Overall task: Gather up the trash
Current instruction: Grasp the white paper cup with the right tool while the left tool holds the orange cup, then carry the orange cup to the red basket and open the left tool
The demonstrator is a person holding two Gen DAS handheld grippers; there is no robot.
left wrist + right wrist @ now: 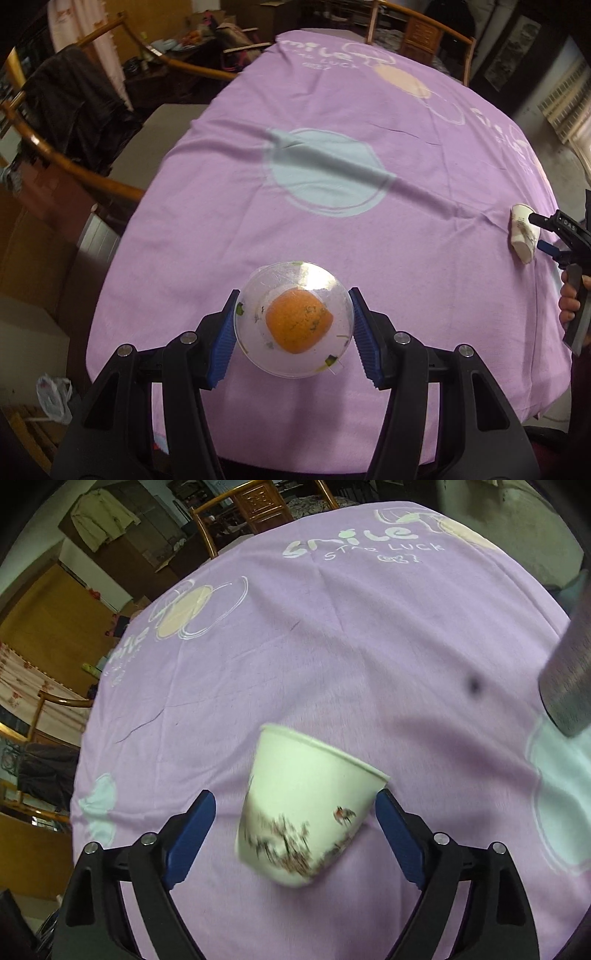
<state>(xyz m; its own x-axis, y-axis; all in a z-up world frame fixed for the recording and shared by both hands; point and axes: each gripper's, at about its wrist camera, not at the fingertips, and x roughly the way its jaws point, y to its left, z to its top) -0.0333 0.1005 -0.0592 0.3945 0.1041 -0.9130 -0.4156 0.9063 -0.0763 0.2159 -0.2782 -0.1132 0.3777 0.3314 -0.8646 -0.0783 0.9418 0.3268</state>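
Note:
A clear plastic cup (293, 319) with an orange fruit (298, 320) inside sits between the blue pads of my left gripper (294, 328); both pads touch its rim. A white paper cup (306, 812) with a flower print lies on its side on the purple tablecloth (332, 646), blurred. My right gripper (295, 812) is open around it; the right pad touches the cup's rim and the left pad stands clear. In the left wrist view the paper cup (522, 234) and the right gripper (539, 232) are at the table's right edge.
A grey metal cylinder (569, 672) stands at the right of the right wrist view. Wooden chairs (74, 110) surround the table; one carries dark clothing. A white plastic bag (53, 395) lies on the floor at the left.

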